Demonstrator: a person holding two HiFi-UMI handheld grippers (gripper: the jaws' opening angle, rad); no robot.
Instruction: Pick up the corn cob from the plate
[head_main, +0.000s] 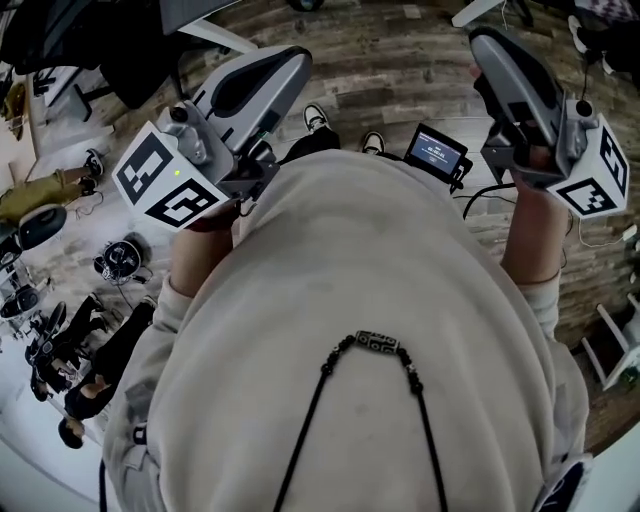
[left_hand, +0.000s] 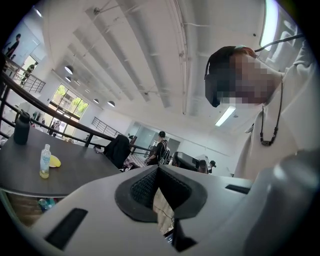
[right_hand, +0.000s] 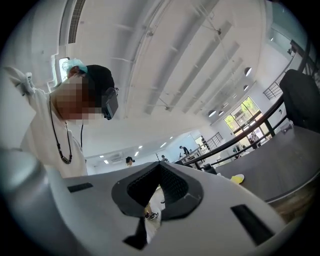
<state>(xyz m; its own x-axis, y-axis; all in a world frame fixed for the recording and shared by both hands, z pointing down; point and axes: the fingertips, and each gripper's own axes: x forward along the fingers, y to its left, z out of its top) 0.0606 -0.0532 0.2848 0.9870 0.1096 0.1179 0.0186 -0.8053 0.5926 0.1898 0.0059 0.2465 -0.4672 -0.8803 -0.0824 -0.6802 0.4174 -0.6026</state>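
Note:
No plate shows in any view, and no corn cob can be made out. A small yellow thing (left_hand: 55, 161) lies on a dark table (left_hand: 75, 172) beside a clear bottle (left_hand: 45, 161); it is too small to name. It shows again as a yellow thing (right_hand: 237, 178) in the right gripper view. My left gripper (head_main: 298, 58) is held up at chest height on the left; its jaws meet at the tips (left_hand: 159, 168) with nothing between them. My right gripper (head_main: 482, 38) is up on the right, also shut and empty (right_hand: 161, 165).
The person's cream sweater (head_main: 360, 330) fills the head view, over a wood-plank floor (head_main: 400, 60). A small screen device (head_main: 435, 152) and shoes (head_main: 318, 118) lie below. A dark flask (left_hand: 21, 128) stands on the table; a dark railing (left_hand: 50, 107) and people (left_hand: 161, 147) are behind.

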